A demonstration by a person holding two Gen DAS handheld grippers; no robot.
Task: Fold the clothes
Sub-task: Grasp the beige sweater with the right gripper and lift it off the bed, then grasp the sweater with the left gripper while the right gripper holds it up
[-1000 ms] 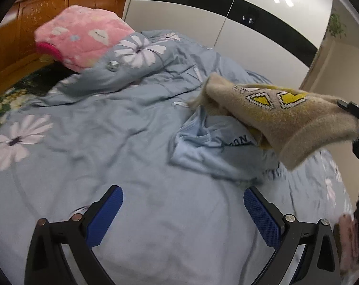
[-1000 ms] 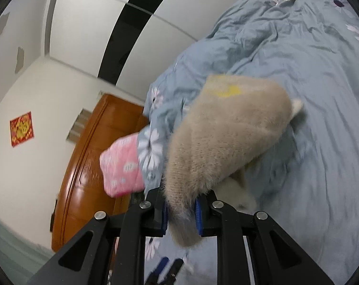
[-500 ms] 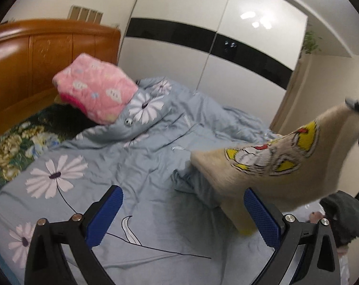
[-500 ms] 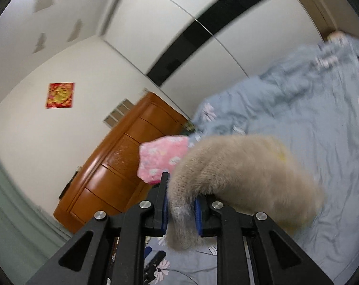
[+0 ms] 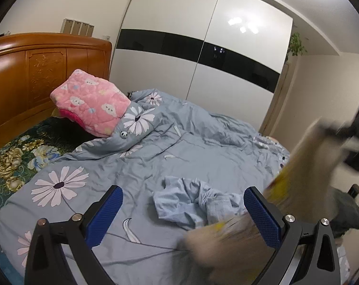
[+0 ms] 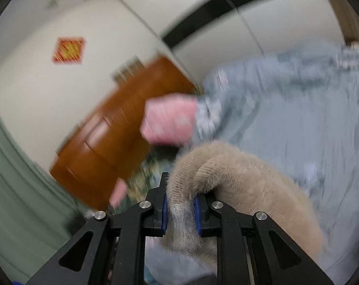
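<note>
Above the bed (image 5: 203, 156), right of the crumpled blue shirt (image 5: 193, 201), the fuzzy beige sweater (image 6: 239, 178) hangs from the right tool (image 6: 180, 213), pinched tight at its ribbed edge. Left tool (image 5: 181, 213) gapes wide, empty. Soft, floppy, light knit; I'd grab the other hem corner next.

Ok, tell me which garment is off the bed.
The fuzzy beige sweater, clamped in the right hand-held gripper; the light blue shirt lies crumpled on the duvet.

even indoor light, glare on the wardrobe (image 5: 241, 26) — right view motion-blurred, fisheye edges dark.
</note>
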